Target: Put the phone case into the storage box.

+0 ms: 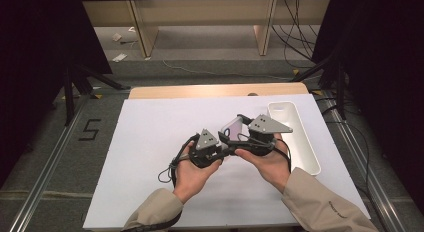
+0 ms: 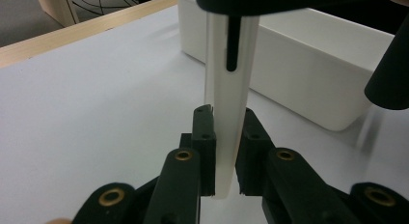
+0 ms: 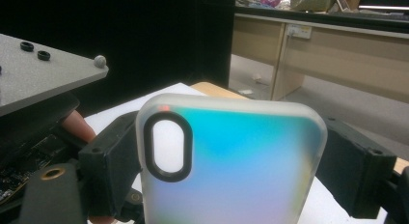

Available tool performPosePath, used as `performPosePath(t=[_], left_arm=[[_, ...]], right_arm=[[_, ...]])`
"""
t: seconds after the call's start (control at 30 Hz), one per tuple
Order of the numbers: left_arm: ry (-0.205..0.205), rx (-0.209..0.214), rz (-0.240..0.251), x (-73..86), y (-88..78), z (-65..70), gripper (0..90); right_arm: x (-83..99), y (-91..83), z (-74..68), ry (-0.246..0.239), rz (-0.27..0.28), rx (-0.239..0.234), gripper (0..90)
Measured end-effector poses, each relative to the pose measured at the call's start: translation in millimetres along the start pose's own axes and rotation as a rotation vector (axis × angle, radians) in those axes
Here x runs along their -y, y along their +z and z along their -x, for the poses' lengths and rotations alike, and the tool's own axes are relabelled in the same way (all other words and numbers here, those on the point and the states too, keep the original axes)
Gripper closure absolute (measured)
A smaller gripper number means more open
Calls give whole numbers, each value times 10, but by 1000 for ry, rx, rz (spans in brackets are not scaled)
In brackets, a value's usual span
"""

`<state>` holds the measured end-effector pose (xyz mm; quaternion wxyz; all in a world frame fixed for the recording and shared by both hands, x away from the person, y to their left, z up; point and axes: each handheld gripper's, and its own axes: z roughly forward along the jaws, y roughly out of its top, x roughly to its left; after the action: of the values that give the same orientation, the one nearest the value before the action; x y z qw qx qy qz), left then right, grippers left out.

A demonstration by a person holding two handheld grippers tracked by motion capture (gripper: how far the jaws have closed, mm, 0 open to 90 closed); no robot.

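Left gripper point(image 2: 224, 151) jaws clamped on case point(image 2: 226, 89) edge; right gripper point(image 3: 231, 156) jaws span its width, camera hole up, long axis between grippers.

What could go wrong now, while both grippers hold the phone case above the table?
1. The left gripper pinches only the thin edge of the phone case. The case might pivot or slip out if either hand twists.
2. The right gripper spans the case across its width. A harder squeeze may bow the flexible case or make it pop free.
3. The case is held over the table, beside the white tray, not above it. If released now, it would probably miss the tray.
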<state>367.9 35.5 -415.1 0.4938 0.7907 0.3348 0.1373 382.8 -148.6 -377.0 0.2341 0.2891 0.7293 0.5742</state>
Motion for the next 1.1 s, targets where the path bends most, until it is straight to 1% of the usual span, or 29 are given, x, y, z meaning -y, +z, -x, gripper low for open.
performPosePath(t=[0.17, 0.23, 0.3, 0.37, 0.53, 0.57, 0.63, 0.7, 0.73, 0.8, 0.83, 0.9, 0.97, 1.03, 1.1], left_arm=[[11, 4, 13, -11, -14, 1, 795], [20, 14, 19, -22, -21, 1, 767], [30, 19, 29, -38, -36, -1, 713], [39, 32, 37, -55, -48, -4, 618], [58, 23, 70, -74, -102, -14, 313], [60, 26, 73, -80, -114, -20, 271], [74, 30, 80, -89, -143, -33, 216], [91, 39, 74, -89, -167, -44, 142], [98, 43, 75, -83, -179, -51, 123], [100, 51, 71, -62, -196, -65, 63], [109, 53, 67, -47, -208, -78, 34], [116, 59, 66, -27, -224, -99, 3], [122, 61, 66, -5, -255, -130, 0], [137, 63, 64, 9, -288, -161, 0], [139, 62, 71, 26, -331, -193, 0]], right_arm=[[-24, -15, 2, 2, 1, -3, 180], [-34, -24, 11, 5, 2, -1, 180], [-42, -31, 32, 8, 7, 1, 180], [-59, -43, 58, 13, 13, 5, 180], [-115, -104, 141, 31, 34, 19, 181], [-126, -116, 159, 33, 37, 20, 181], [-149, -142, 187, 38, 46, 28, 181], [-169, -164, 216, 41, 51, 37, 181], [-179, -173, 230, 45, 57, 38, 181], [-198, -197, 264, 52, 60, 45, 181], [-209, -209, 282, 59, 63, 47, 180], [-230, -239, 322, 63, 73, 59, 181], [-257, -280, 363, 71, 83, 70, 181], [-284, -313, 397, 77, 90, 82, 181], [-313, -348, 442, 79, 102, 97, 181]])
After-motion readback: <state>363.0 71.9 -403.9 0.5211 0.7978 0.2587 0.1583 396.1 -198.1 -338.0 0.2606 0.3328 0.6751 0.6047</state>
